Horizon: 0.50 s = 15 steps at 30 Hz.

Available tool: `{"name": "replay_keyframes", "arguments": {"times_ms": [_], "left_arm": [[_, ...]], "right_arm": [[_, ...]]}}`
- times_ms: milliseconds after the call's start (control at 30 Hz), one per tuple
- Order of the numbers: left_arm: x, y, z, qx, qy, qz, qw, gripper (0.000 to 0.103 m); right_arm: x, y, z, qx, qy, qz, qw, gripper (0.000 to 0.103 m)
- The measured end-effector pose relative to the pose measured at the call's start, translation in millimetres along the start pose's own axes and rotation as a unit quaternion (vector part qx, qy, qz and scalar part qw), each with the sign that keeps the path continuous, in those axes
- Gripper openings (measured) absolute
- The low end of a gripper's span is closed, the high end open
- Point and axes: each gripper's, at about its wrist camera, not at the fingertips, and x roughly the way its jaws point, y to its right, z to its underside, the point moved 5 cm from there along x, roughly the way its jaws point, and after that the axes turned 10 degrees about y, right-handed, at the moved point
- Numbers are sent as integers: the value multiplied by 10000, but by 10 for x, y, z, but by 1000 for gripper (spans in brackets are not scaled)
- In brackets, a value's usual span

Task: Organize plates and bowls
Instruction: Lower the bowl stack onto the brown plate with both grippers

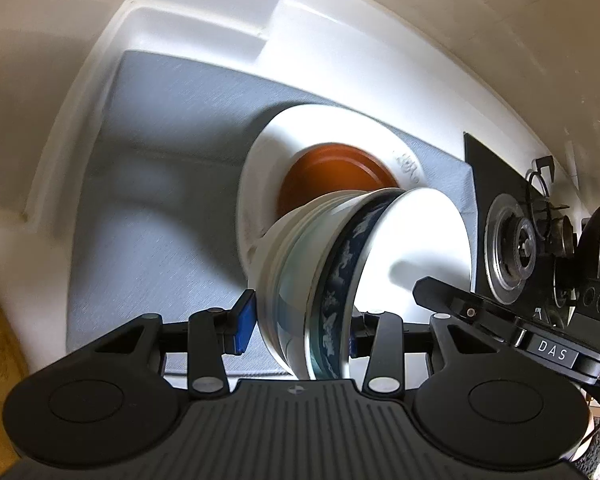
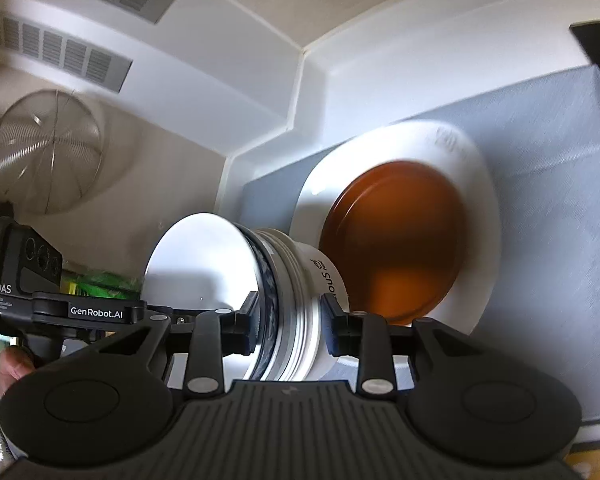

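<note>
The stack of bowls (image 1: 340, 280) sits above the orange plate (image 1: 336, 176), which rests on the white plate (image 1: 268, 152).

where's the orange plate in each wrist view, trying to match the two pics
Left wrist: the orange plate sits just above centre, on the white plate, its lower part hidden by the stack of bowls.
Right wrist: the orange plate is right of centre, on the white plate, with the stack of bowls at its lower left.
Shared landmark: the grey mat under the white plate.
</note>
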Motion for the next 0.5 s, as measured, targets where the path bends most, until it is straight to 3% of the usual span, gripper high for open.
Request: {"name": "replay_keyframes", "arguments": {"times_ms": [500], "left_arm": [[77, 354, -416, 128, 117, 91, 9998, 44]], "right_arm": [[-91, 130, -505, 72, 507, 105, 9986, 35]]}}
